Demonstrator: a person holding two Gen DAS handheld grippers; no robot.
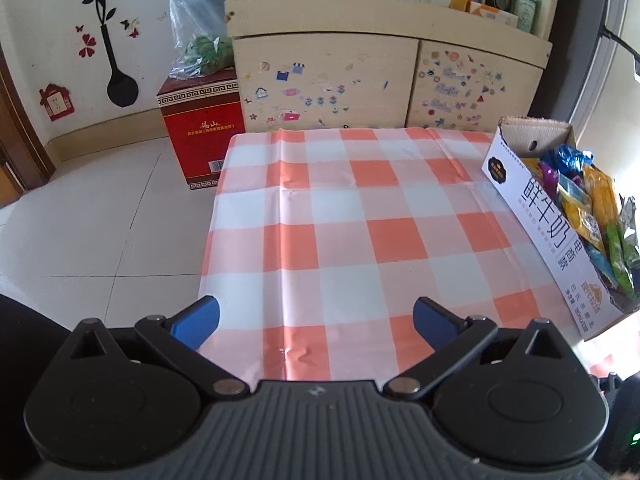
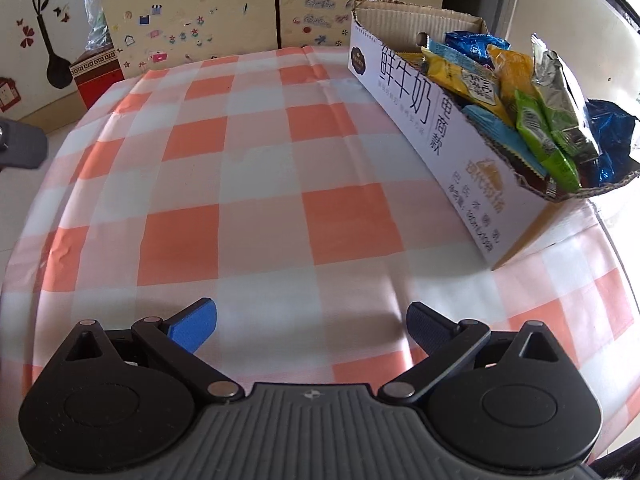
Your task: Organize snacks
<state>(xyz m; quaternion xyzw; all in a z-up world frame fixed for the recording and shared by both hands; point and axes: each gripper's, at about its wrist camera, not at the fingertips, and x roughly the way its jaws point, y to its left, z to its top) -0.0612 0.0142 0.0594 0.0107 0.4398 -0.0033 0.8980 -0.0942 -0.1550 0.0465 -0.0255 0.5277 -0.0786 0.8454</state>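
A: Status of the left hand-held gripper [image 1: 316,320]?

B: We see its two blue fingers [image 1: 196,322] spread wide apart with nothing between them. It hovers over the near edge of the tabletop [image 1: 344,220], which is covered with an orange-and-white checked cloth.

A: And the right hand-held gripper [image 2: 312,326]?

B: Same condition: fingers [image 2: 194,326] apart, nothing held, positioned above the near part of the cloth.

A: Where are the snacks [image 2: 520,92]?

B: We locate them in the white cardboard box [image 2: 432,128] with dark printed characters on its long side. The box stands on the right side of the tabletop, well apart from both grippers. Yellow, green, blue and silver packets fill it and rise above its rim. One blue packet [image 2: 612,136] lies at the far side of the box; we cannot tell whether it is inside.

A: Behind the tabletop?

B: A pale cabinet [image 1: 328,80] with stickers, and a red carton [image 1: 202,132] on the floor.
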